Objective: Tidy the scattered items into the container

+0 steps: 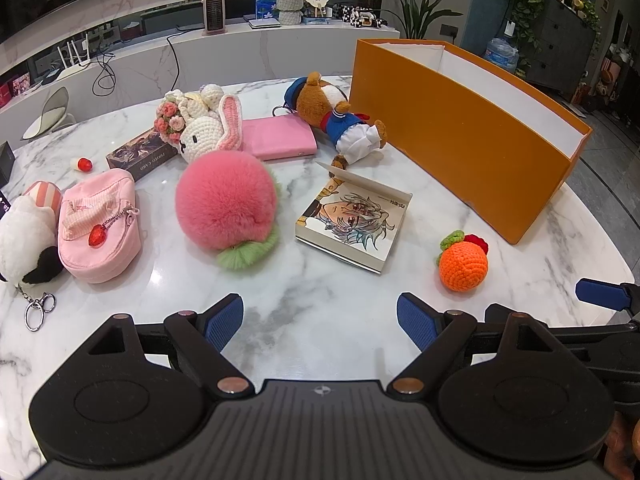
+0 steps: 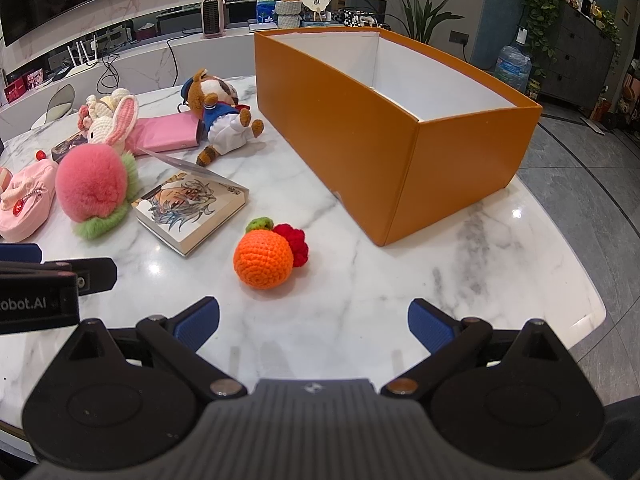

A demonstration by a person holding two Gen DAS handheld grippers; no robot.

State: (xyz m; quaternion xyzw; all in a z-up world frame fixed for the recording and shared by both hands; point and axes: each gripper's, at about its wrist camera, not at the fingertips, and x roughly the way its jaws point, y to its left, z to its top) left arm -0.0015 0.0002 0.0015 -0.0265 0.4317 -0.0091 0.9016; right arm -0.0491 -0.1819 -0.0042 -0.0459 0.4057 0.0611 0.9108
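An open orange box [image 1: 472, 136] [image 2: 360, 136] stands at the right of the marble table, its white inside bare. Scattered items lie left of it: a pink furry peach [image 1: 226, 204] [image 2: 94, 186], an illustrated card box [image 1: 354, 220] [image 2: 192, 210], a crochet orange [image 1: 463, 264] [image 2: 262, 258], a sailor bear [image 1: 336, 116] [image 2: 218, 108], a crochet bunny [image 1: 204, 128] [image 2: 110, 122], a pink case [image 1: 278, 138] [image 2: 166, 132] and a pink pouch [image 1: 100, 224] [image 2: 24, 200]. My left gripper [image 1: 320, 322] is open and empty. My right gripper [image 2: 314, 324] is open and empty, just short of the crochet orange.
A panda plush with key ring [image 1: 24, 244], a photo card box [image 1: 140, 156] and a small red charm [image 1: 84, 164] lie at the left. The table's rounded edge [image 2: 592, 312] drops to grey floor on the right. A counter with clutter [image 1: 280, 28] runs behind.
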